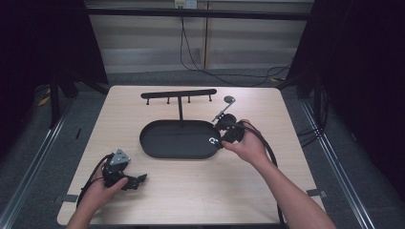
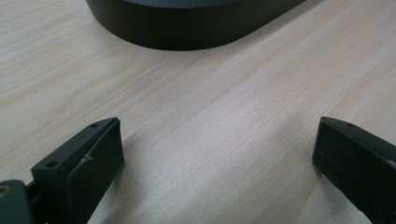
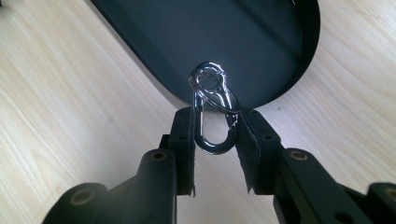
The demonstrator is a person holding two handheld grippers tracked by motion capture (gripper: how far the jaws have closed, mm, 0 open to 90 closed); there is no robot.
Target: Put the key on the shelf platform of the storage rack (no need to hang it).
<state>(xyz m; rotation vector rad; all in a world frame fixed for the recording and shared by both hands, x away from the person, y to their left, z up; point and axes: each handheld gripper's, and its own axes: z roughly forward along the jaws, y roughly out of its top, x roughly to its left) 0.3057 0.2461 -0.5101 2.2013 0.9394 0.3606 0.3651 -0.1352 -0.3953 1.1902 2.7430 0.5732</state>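
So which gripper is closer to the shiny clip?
Right. The right gripper is shut on the clip by the tray's end; the left gripper rests open, far off.

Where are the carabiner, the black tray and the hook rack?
carabiner [image 3: 214,114], right gripper view, its clip body.
black tray [image 1: 149,143], high view, left rim.
hook rack [image 1: 179,94], high view, top bar.

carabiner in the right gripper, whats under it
The right gripper pinches the carabiner above the near rim of the black oval tray, with the wooden table below. The rim directly beneath the clip is covered.
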